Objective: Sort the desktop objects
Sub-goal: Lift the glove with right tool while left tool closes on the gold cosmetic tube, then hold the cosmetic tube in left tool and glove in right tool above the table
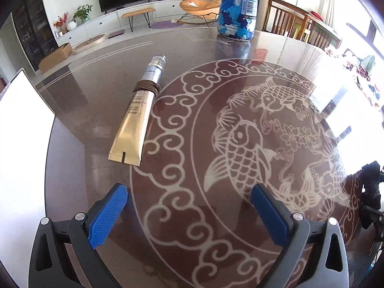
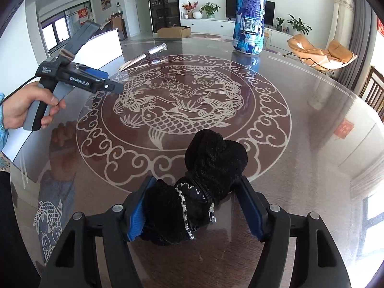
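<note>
Black fabric bundle point(image 2: 204, 187), velvety with a beaded trim, lies on the glass table point(image 2: 300, 124) between the fingers of the right gripper point(image 2: 196, 213); left pad appears to touch the cloth, right pad stands clear with a gap, so the jaws read as spread, not pinching. Bundle rests at the near rim of the etched fish medallion point(image 2: 182, 103), which serves as landmark. Gold tube point(image 1: 134, 117), wrapped with a dark cord at its neck, lies flat just outside the medallion's far-left rim. Blue-and-white patterned bottle point(image 2: 249, 16) stands upright beyond the medallion's far edge. Left gripper point(image 1: 189, 206) hovers over the medallion's left border, jaws wide apart, nothing between them, pointed toward the tube; a hand point(image 2: 26, 110) holds its handle. Judgement: bundle looks set down at its spot; tube and bottle remain unhandled, tube likely next. White board point(image 1: 21, 148) lies beyond the medallion's left side; its purpose cannot be told.
</note>
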### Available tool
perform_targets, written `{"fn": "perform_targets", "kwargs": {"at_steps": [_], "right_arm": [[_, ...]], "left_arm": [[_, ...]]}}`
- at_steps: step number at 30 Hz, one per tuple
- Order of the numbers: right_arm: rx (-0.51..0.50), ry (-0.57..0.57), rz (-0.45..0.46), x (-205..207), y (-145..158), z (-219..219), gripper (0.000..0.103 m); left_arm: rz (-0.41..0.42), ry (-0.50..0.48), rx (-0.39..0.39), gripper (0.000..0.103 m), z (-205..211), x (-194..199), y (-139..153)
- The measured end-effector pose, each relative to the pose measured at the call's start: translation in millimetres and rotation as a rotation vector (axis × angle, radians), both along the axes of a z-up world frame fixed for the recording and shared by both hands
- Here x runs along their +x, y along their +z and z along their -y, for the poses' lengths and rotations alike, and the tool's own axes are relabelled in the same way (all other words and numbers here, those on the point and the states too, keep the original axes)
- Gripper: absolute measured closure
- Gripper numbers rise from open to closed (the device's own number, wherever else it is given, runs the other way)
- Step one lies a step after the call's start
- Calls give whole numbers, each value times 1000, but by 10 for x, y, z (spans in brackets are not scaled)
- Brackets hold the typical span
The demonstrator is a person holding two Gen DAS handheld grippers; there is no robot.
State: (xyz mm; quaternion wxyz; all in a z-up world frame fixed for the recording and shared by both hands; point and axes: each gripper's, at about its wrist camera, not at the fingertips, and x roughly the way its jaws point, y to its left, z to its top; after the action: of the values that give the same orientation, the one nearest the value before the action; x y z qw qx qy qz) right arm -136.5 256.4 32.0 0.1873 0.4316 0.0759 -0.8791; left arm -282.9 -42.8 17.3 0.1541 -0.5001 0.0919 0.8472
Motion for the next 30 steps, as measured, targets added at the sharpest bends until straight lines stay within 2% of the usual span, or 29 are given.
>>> {"fn": "perform_targets", "kwargs": {"at_steps": [3, 7, 10, 14, 15, 16, 17, 18, 20, 25, 30], "right_arm": [[-2, 6, 3, -6, -6, 8, 31], [15, 9, 0, -5, -16, 39, 30], [13, 9, 0, -7, -20, 38, 30], [14, 9, 0, 1, -21, 41, 30], [14, 9, 0, 2, -22, 41, 30], [14, 9, 0, 3, -21, 40, 30], [14, 9, 0, 5, -21, 40, 30], [14, 9, 0, 6, -21, 39, 30], [15, 9, 0, 8, -20, 38, 30], [17, 8, -2, 11, -19, 42, 30], [18, 7, -2, 12, -17, 44, 30]], "left_arm": [[-10, 67, 3, 0, 132, -402, 1], [-44, 112, 14, 0, 171, -752, -1], [-76, 109, 23, 0, 71, -879, -11], [-41, 82, 17, 0, -14, -1005, -7], [-44, 76, 14, 7, -17, -1005, 0], [-67, 70, 22, 18, -17, -1015, 25], [-87, 78, 30, 41, -21, -997, 52], [-95, 97, 33, 56, -5, -975, 67], [-98, 125, 35, 71, 34, -905, 82], [-108, 146, -9, 72, -19, -583, 84], [-115, 150, -21, 72, -60, -45, 89]]}}
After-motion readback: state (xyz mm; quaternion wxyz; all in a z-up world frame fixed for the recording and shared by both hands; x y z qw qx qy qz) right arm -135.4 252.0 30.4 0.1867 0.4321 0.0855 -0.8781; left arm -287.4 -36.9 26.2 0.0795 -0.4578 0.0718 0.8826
